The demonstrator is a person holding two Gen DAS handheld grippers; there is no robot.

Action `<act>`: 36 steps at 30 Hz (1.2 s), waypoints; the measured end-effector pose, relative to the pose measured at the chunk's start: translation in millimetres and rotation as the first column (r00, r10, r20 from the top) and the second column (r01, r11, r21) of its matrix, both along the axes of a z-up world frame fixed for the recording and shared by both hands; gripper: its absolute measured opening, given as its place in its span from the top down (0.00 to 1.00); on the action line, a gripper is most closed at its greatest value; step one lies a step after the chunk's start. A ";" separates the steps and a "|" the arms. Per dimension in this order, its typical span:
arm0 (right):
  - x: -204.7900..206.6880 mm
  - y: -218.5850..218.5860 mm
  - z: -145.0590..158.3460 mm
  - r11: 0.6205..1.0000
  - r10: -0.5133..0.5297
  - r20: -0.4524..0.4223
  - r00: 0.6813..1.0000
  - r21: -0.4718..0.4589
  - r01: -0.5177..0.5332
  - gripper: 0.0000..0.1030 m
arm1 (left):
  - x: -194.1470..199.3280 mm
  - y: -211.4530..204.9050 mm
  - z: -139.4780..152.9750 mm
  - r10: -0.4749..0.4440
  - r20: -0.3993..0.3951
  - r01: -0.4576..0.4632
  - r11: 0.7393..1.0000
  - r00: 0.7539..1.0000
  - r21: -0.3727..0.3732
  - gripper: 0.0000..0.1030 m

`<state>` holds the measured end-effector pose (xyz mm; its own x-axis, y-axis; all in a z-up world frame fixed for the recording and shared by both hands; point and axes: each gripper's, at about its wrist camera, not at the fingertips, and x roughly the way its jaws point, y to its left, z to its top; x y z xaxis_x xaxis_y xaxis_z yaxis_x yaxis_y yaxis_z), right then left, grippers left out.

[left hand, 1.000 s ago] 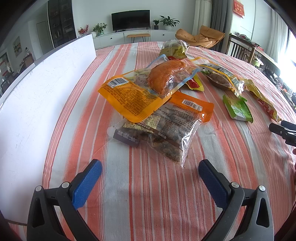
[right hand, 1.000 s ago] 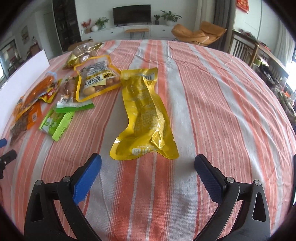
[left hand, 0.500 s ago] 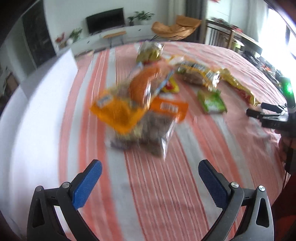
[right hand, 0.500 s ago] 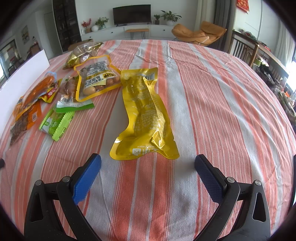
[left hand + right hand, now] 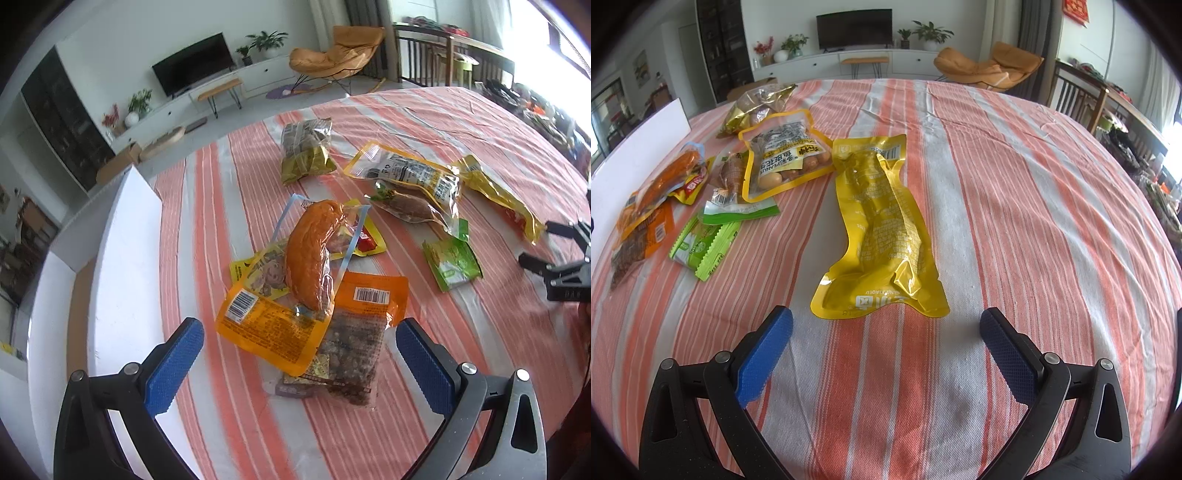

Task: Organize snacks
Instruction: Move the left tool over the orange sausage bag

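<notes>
While both of my tools are hanging empty over the striped tablecloth (image 5: 1015,192), I am lining each one up on its own packet. I am holding my left gripper (image 5: 299,354) with its blue pads spread wide, gripping nothing, so that the stacked pair lies between them: the orange sausage pouch (image 5: 291,291) is resting slantwise on top of the dark nut packet (image 5: 351,354), whose near end is poking out toward me, probably the easiest edge to take. To the left of that pile the white box (image 5: 122,258) is standing, and I am judging it to be where the snacks belong, which is why I am working from this side. I am keeping my right gripper (image 5: 886,343) just as wide and empty, its jaws straddling the near end of the long yellow packet (image 5: 882,229), which is lying flat and lengthwise away from me. Farther left the green sachet (image 5: 701,247) and the peanut bag (image 5: 786,158) are waiting, loosely overlapping.
</notes>
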<state>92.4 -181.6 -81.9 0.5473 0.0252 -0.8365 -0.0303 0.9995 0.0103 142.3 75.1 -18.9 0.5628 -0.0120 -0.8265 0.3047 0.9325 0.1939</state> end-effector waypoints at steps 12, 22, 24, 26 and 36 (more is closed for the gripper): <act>0.3 0.0 -0.1 1.000 0.000 -0.001 1.000 -0.001 0.000 0.00 | 10.6 -16.8 -11.6 0.052 -0.066 -0.049 0.997 0.996 0.058 0.00; 0.6 -0.2 -0.2 1.000 0.000 -0.001 1.000 -0.002 0.000 0.00 | 23.8 -34.4 -23.7 0.015 -0.108 0.001 0.990 0.994 0.144 0.00; 0.8 -0.1 -0.2 1.000 0.001 -0.001 1.000 -0.002 -0.001 0.00 | 26.7 -36.0 -25.6 0.011 -0.113 0.006 0.989 0.994 0.146 0.00; 1.1 0.0 -0.1 1.000 0.001 -0.001 1.000 -0.002 -0.001 0.00 | 27.8 -36.7 -26.7 0.007 -0.116 0.010 0.989 0.993 0.149 0.00; 1.4 0.0 -0.1 1.000 0.001 -0.001 1.000 -0.002 -0.001 0.00 | 44.1 -19.2 -25.6 0.031 -0.123 -0.010 0.986 0.992 0.165 0.00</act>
